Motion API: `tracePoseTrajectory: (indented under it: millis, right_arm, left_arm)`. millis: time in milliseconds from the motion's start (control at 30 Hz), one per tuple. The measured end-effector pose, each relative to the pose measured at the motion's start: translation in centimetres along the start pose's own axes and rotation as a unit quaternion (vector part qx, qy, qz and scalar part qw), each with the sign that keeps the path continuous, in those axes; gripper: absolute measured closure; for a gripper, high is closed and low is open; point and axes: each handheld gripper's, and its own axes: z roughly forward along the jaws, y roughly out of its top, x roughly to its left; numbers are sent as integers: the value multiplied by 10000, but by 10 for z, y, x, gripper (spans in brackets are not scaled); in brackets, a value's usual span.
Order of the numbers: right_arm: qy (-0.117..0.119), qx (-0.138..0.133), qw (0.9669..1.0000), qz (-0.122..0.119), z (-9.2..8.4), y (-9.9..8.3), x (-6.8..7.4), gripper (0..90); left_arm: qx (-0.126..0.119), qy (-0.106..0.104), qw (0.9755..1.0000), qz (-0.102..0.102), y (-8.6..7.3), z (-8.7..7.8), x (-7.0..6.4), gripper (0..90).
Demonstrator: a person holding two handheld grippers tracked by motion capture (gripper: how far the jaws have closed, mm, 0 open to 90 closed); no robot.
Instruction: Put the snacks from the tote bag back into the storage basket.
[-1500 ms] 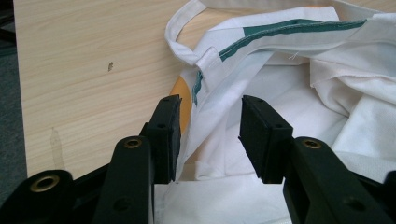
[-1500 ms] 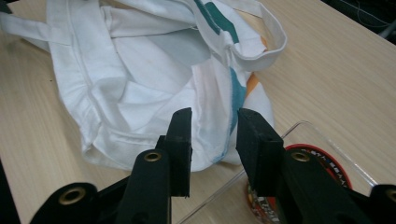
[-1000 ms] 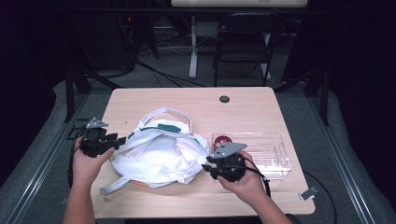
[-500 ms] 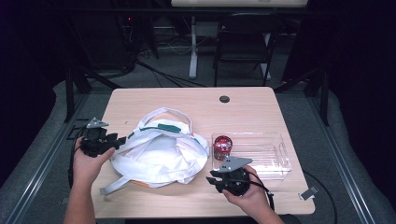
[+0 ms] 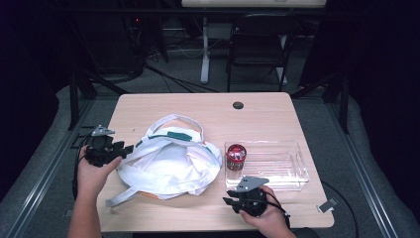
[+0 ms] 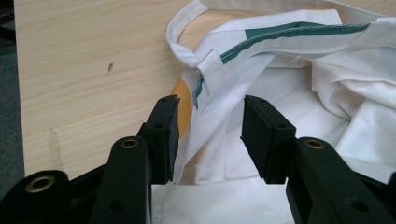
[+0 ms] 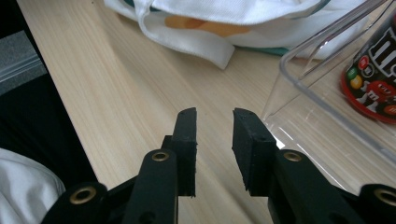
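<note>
- My left claw [image 5: 128,148] sits at the left edge of the table [image 5: 198,106], jaws partly apart, with a fold of the white tote bag [image 5: 171,163] running up between them. In the left claw view the cloth lies in the gap; I cannot tell whether the pads press it.
- The tote bag lies crumpled left of centre on the table, green trim [image 6: 299,31] along its mouth, one strap looping toward the far side and another trailing toward the near edge.
- My right claw [image 5: 229,202] hangs low over the near edge of the table, just in front of the clear plastic tray [image 5: 292,166]. Its jaws have just been closing and then eased open a little; they stand narrow with nothing between them, bare wood below.
- Red M&M's jar [image 5: 236,157] stands upright in the tray's left end, near the bag.
- In the right claw view the tray's corner [image 7: 299,79] is just beside my right jaw, not touching.
</note>
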Motion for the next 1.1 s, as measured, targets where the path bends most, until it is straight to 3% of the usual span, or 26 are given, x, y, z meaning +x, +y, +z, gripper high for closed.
tracePoseTrajectory:
  millis: [300, 467, 1100]
  right_arm:
    - [16, -1, 10000, -19, 5, -8, -2, 698]
    - [96, -180, 9995, 223, 4, -11, -4, 698]
    - [240, -37, 9993, 286, 12, -15, -1, 691]
  left_arm:
    - [-1, -3, 10000, 0, 0, 0, 0, 567]
    - [47, -2, 10000, 29, 0, 2, 2, 567]
    - [58, -2, 10000, -4, -1, 4, 2, 567]
